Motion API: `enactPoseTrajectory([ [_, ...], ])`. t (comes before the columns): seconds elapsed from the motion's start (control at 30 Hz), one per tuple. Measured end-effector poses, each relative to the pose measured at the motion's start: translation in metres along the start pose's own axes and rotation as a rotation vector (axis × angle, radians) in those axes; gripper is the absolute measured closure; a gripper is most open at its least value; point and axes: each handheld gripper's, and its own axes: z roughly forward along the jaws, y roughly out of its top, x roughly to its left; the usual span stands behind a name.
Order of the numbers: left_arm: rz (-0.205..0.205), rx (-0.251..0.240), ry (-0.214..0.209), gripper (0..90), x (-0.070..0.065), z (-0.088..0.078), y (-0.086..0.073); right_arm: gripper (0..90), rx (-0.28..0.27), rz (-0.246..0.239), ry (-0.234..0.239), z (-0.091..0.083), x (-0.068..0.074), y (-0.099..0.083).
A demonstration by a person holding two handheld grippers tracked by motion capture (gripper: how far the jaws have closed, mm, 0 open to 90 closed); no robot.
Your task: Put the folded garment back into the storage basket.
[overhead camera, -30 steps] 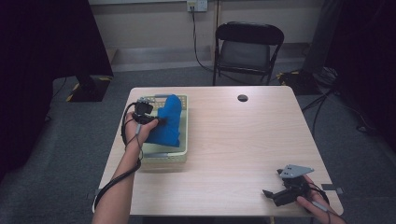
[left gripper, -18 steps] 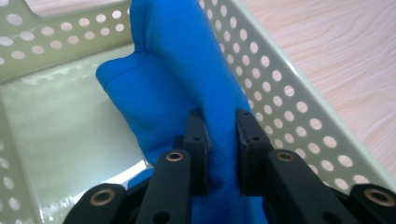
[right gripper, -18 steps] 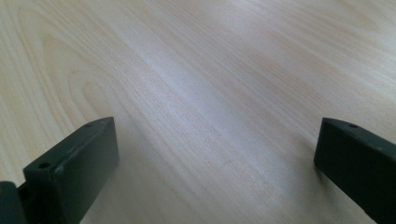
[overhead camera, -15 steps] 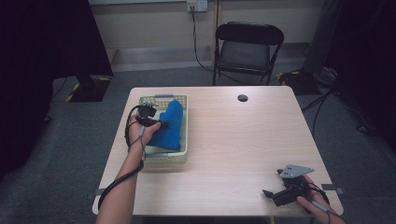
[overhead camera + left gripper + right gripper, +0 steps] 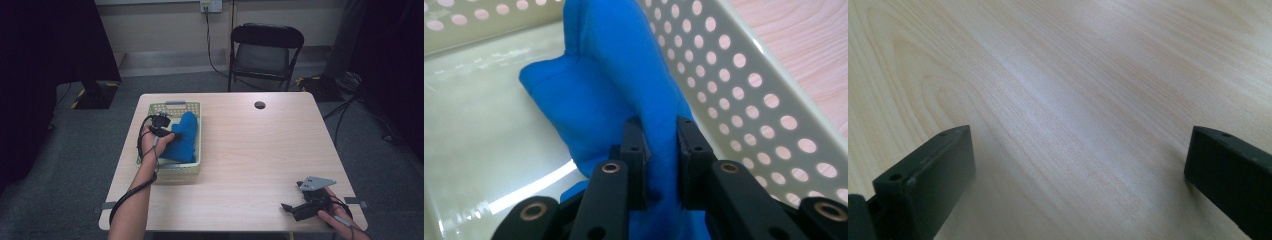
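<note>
A blue cloth lies bunched in a pale yellow perforated basket on the left half of the table. My left gripper reaches into the basket and is shut on a fold of the blue cloth, which stands up between the jaws of my left gripper. The basket's holed wall runs along the right in the left gripper view. My right gripper rests low near the table's front right corner, jaws wide open. Bare wood lies between the jaws of my right gripper.
The wooden table has a small round black object near its far edge. A black folding chair stands behind the table. Cables trail on the floor at the right.
My left gripper and the blue cloth have come lower into the basket and nearer the person. The right gripper has stayed put.
</note>
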Motion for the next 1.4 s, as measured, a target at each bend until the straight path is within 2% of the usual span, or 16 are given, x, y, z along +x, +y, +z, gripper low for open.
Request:
enactPoseTrajectory([
  [0.6, -0.014, 0.047, -0.002, 76.6, 0.002, 0.015, -0.003, 0.0, 0.000, 0.000, 0.000, 0.000, 0.000, 0.000],
  [1.03, 0.004, 0.109, 0.004, 76.0, 0.004, 0.021, -0.003, 0.0, 0.000, 0.000, 0.000, 0.000, 0.000, 0.000],
  [1.4, 0.001, 0.165, 0.015, 75.0, 0.009, 0.029, -0.005, 0.0, 0.000, 0.000, 0.000, 0.000, 0.000, 0.000],
])
